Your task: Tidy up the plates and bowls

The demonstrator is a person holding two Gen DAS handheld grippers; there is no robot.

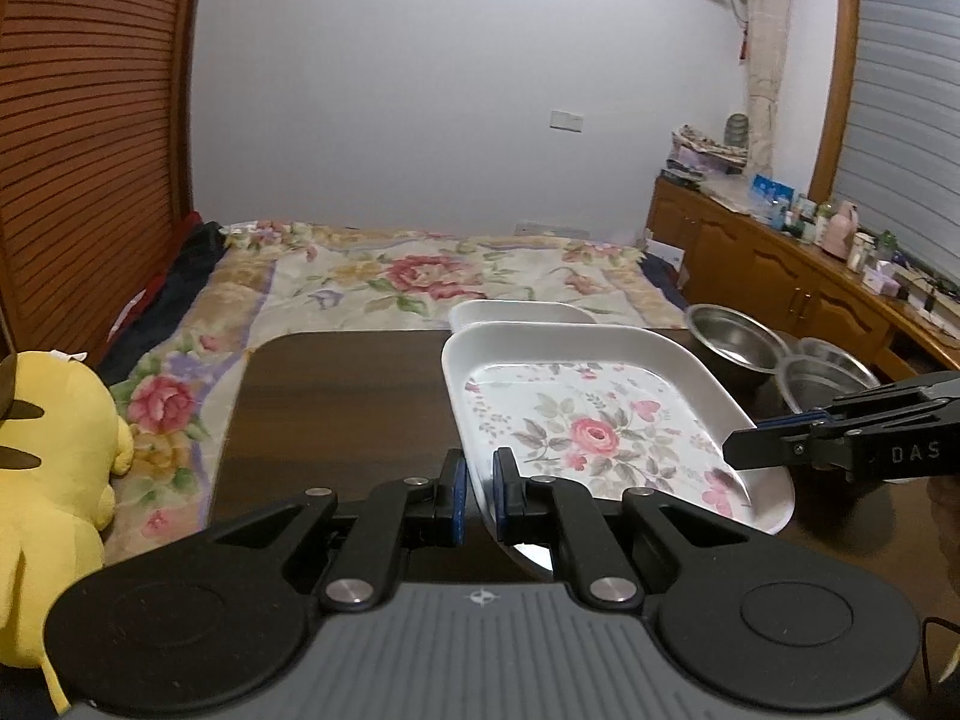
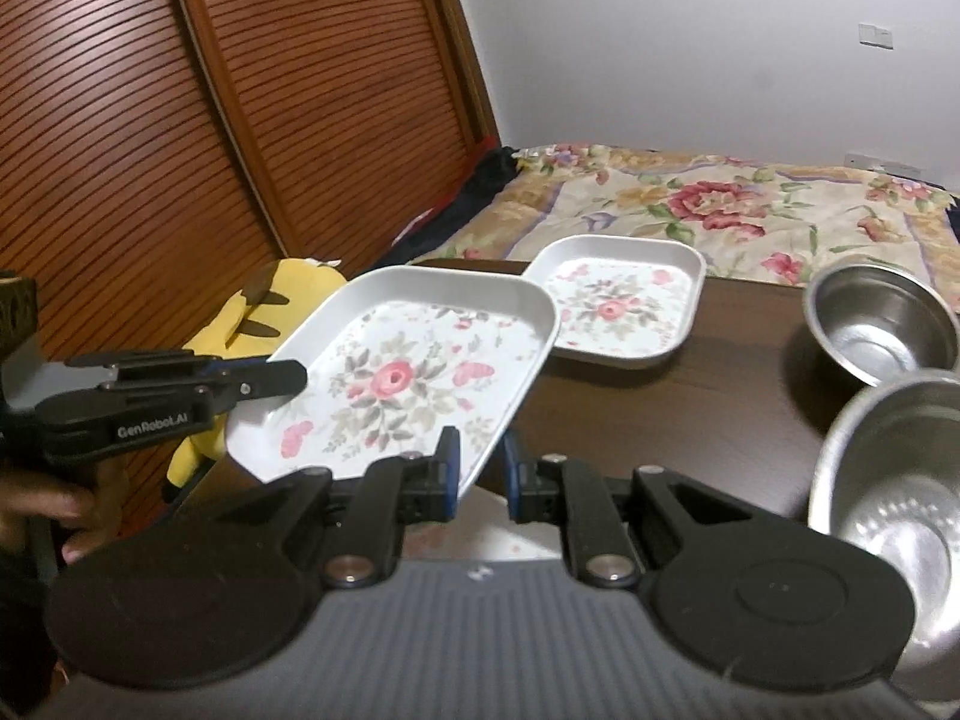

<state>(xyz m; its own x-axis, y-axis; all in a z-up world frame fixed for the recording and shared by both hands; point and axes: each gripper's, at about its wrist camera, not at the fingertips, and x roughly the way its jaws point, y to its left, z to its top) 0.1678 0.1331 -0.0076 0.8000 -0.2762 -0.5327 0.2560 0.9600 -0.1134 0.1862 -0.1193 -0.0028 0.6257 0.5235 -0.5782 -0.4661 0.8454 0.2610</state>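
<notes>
White melamine, rose-printed: the lifted plate (image 2: 408,384) hangs tilted between my two tongs, above the bench (image 1: 336,396). My left tongs (image 1: 478,495) are clamped on its left rim. My right tongs (image 2: 480,474) straddle the right rim, but I cannot tell if they pinch it. Beyond my tongs lies the second plate (image 2: 624,306); right of them, two steel bowls (image 2: 882,324). I judge I should level it, then lower it squarely on top.

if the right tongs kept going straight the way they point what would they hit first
Probably the second floral plate lying flat on the table. The right tongs already straddle the lifted plate's rim, so nothing else seems between; depth is uncertain.
</notes>
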